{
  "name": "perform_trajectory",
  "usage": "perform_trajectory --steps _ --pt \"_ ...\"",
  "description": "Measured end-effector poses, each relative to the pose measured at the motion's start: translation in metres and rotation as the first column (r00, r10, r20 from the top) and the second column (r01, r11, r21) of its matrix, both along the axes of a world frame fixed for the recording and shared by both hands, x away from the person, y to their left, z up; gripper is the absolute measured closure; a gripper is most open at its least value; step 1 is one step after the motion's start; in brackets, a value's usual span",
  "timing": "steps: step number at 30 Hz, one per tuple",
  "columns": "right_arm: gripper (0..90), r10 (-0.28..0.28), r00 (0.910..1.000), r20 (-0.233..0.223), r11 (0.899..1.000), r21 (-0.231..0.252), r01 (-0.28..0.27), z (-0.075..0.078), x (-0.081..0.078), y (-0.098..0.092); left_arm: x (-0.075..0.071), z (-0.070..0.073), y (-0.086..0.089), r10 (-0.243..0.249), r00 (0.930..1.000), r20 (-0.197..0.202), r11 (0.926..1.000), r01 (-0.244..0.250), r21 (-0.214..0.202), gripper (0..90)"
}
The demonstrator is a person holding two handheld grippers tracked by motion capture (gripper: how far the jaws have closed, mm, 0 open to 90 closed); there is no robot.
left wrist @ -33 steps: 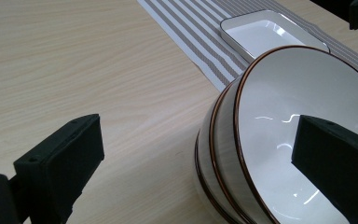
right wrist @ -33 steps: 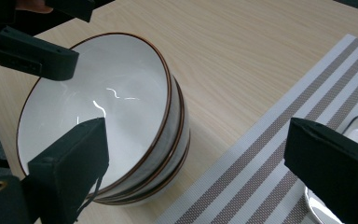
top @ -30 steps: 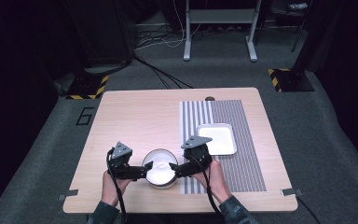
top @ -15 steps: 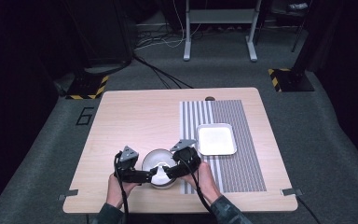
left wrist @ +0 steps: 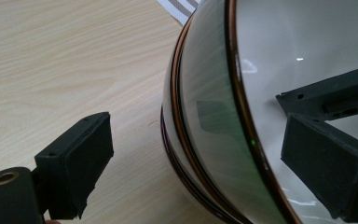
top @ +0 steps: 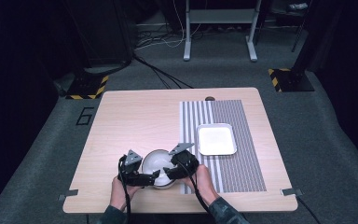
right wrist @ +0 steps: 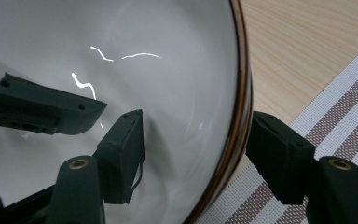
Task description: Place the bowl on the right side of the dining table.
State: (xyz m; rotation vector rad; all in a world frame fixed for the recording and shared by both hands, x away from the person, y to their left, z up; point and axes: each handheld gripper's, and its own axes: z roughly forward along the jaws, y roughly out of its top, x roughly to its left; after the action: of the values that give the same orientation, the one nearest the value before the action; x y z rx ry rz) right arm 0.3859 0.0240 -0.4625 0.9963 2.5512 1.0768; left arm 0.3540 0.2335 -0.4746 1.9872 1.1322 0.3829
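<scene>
A white bowl (top: pixel 157 162) with a brown rim (left wrist: pixel 242 112) stands near the table's front edge. My left gripper (top: pixel 153 176) straddles its left rim: one jaw is outside over the wood, the other inside the bowl (left wrist: pixel 214 116). The left gripper (left wrist: pixel 200 140) has just been closing, and a gap still shows on both sides of the wall. My right gripper (top: pixel 168 171) straddles the right rim. Its jaws (right wrist: pixel 198 140) have just been closing, the bowl (right wrist: pixel 168 70) wall between them; the inner pad (right wrist: pixel 123 163) stands off the wall.
A white rectangular tray (top: pixel 216 138) lies on a striped mat (top: pixel 247 168) to the right of the bowl. The mat's edge runs just under the right gripper. Bare wooden table (top: pixel 135 116) stretches to the left and behind.
Both grippers have come down and in over the bowl's rim from either side. The right gripper's jaws have narrowed visibly. The bowl has not moved.
</scene>
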Motion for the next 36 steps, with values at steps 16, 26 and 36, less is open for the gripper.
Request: perform_trajectory --steps 16,26,36 --pt "44.2 -0.006 0.9999 0.01 1.0 -0.004 0.006 0.001 0.0 0.001 -0.004 -0.003 -0.002 -0.012 0.9997 0.021 0.9999 0.012 0.0 38.0" --pt "48.9 -0.012 0.9999 0.009 1.0 0.003 0.012 0.003 0.002 -0.001 -0.002 0.006 -0.001 0.005 0.9997 0.024 0.9997 -0.005 0.023 51.6" --pt "51.7 -0.029 0.9991 0.03 1.0 -0.009 0.029 0.006 -0.001 0.0 -0.004 0.011 -0.001 0.032 0.9986 0.042 0.9992 -0.033 0.023 60.6"
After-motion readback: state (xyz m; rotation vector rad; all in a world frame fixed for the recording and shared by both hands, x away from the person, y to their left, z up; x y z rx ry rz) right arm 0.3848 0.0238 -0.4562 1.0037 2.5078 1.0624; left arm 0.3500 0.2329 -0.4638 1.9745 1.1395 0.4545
